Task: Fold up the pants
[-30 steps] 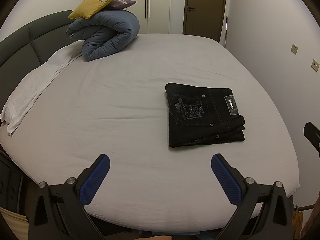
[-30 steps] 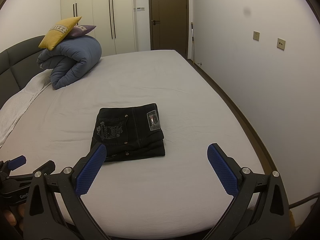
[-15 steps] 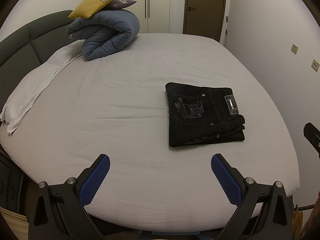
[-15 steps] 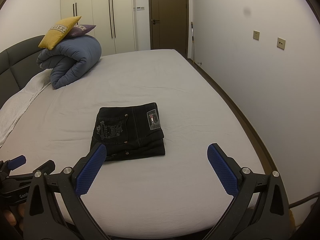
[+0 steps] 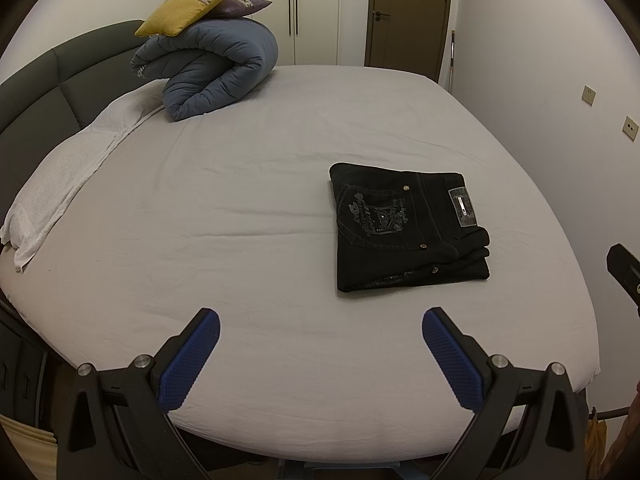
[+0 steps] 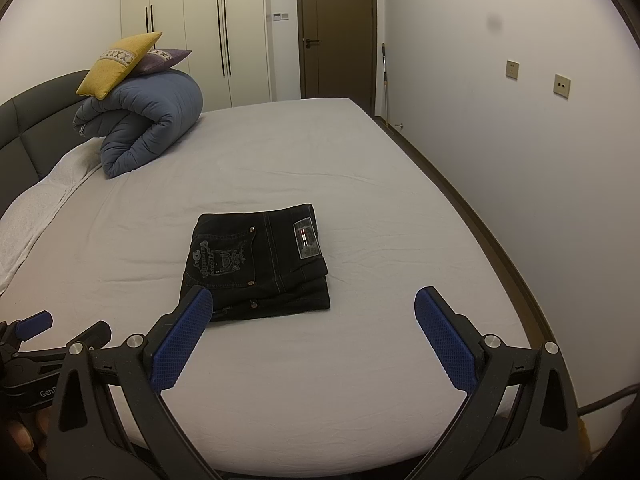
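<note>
Black pants (image 5: pixel 404 228) lie folded into a compact rectangle on the grey bed sheet (image 5: pixel 240 208), back pocket embroidery and waist patch facing up. The same pants (image 6: pixel 256 264) sit in the middle of the right wrist view. My left gripper (image 5: pixel 320 326) is open, held back near the bed's front edge, to the left of and nearer than the pants, nothing between its blue pads. My right gripper (image 6: pixel 310 304) is open too, its left pad overlapping the pants' near corner in the image, apart from the cloth. The left gripper (image 6: pixel 36 336) shows at that view's lower left.
A rolled blue duvet (image 5: pixel 212 68) with a yellow cushion (image 5: pixel 192 4) on top rests at the far left by the dark headboard (image 5: pixel 40 76). A white towel (image 5: pixel 68 168) runs along the left edge. Wardrobes, a brown door (image 6: pixel 336 28) and a wall (image 6: pixel 520 120) close on the right.
</note>
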The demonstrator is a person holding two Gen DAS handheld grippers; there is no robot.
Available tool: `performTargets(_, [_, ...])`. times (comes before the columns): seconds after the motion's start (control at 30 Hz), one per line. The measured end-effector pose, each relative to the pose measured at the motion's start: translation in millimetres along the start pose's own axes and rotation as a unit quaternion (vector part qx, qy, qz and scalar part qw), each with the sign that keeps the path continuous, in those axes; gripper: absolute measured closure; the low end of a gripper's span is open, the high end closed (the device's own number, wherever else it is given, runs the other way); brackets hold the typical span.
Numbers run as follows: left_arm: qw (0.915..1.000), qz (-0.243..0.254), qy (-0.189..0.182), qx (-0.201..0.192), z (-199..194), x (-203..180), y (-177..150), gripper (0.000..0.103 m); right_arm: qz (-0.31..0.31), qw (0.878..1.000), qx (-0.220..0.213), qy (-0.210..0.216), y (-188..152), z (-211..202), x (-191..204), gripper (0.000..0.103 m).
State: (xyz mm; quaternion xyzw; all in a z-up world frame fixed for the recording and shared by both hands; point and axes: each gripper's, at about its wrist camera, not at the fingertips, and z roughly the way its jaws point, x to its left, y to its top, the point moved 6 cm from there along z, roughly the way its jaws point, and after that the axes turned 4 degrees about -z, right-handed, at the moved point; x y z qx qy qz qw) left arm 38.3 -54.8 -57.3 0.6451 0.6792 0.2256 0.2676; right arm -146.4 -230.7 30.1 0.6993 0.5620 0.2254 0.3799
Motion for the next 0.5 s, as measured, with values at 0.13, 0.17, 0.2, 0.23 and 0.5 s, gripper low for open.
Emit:
performTargets(0.13, [1.0000, 0.003, -0.001, 0.003, 0.3, 2.2, -3.4, 0.000, 0.000, 1.000, 0.000, 0.000, -3.9, 1.1, 1.1, 0.000])
performTargets(0.17, [1.0000, 0.003, -0.002, 0.003, 0.6, 1.8, -2.7, 0.000, 0.000, 1.000, 0.001, 0.000, -2.5, 0.8, 0.3, 0.000])
performTargets(0.2, [1.0000, 0.004, -0.002, 0.004, 0.4, 2.2, -3.0, 0.000, 0.000, 1.000, 0.001, 0.000, -3.3, 1.0, 0.7, 0.000])
performTargets(0.23, [1.0000, 0.005, -0.001, 0.004, -0.1, 3.3, -4.6, 0.000, 0.000, 1.000, 0.001, 0.000, -2.6, 0.6, 0.4, 0.000])
performTargets(0.5, [1.0000, 0.006, 0.000, 0.001, 0.0, 4.8, -4.0, 0.000, 0.001, 1.000, 0.002, -0.001, -5.4, 1.1, 0.7, 0.000])
